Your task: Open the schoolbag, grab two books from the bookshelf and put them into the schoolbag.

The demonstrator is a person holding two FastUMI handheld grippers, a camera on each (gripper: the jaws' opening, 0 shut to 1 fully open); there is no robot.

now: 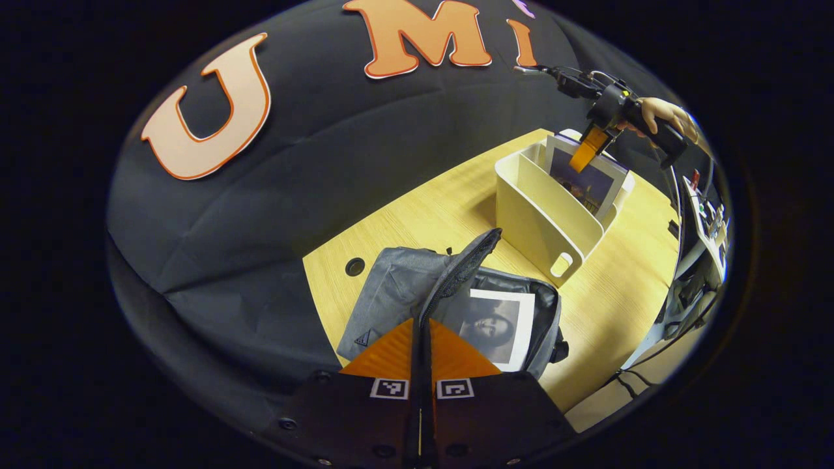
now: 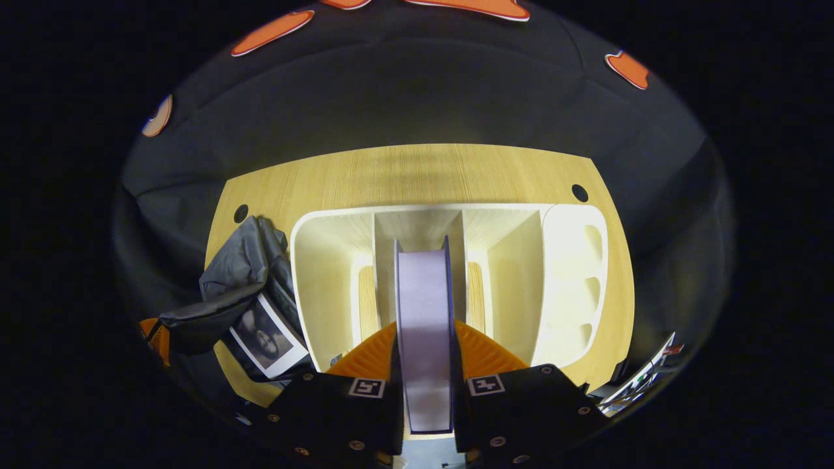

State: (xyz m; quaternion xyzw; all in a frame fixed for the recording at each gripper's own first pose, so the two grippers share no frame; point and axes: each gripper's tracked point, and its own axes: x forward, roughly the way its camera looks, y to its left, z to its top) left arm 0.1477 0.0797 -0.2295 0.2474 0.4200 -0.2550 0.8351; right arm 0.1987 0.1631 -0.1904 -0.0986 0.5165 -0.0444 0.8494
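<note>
left gripper [image 1: 422,355]: fingers pressed together on the edge of the schoolbag's flap, holding it lifted; jaws nearly fully closed, only the fabric between them
schoolbag [image 1: 391,293]: grey, lying on the wooden table [image 1: 417,215] near its front-left corner, just beside the bookshelf; top flap pulled up, mouth open; also seen at the left in right gripper view [image 2: 241,273]
book in bag [image 1: 498,326]: one book with a black-and-white portrait cover lies flat inside the open schoolbag, cover up; same cover visible in right gripper view [image 2: 267,339]
bookshelf [image 1: 541,215]: cream plastic divider rack standing on the table; from above in right gripper view [image 2: 449,215] it has several upright slots
second book [image 2: 425,326]: upright in a middle slot of the bookshelf, top edge toward the camera; in left gripper view its dark cover faces out [image 1: 583,185]
right gripper [image 2: 425,365]: fingers on either side of the second book's top edge, pressing both faces; opened just to the book's thickness; seen from afar in left gripper view [image 1: 589,146], coming down from above
hand [image 1: 664,117]: holds the right gripper's handle above the bookshelf
</note>
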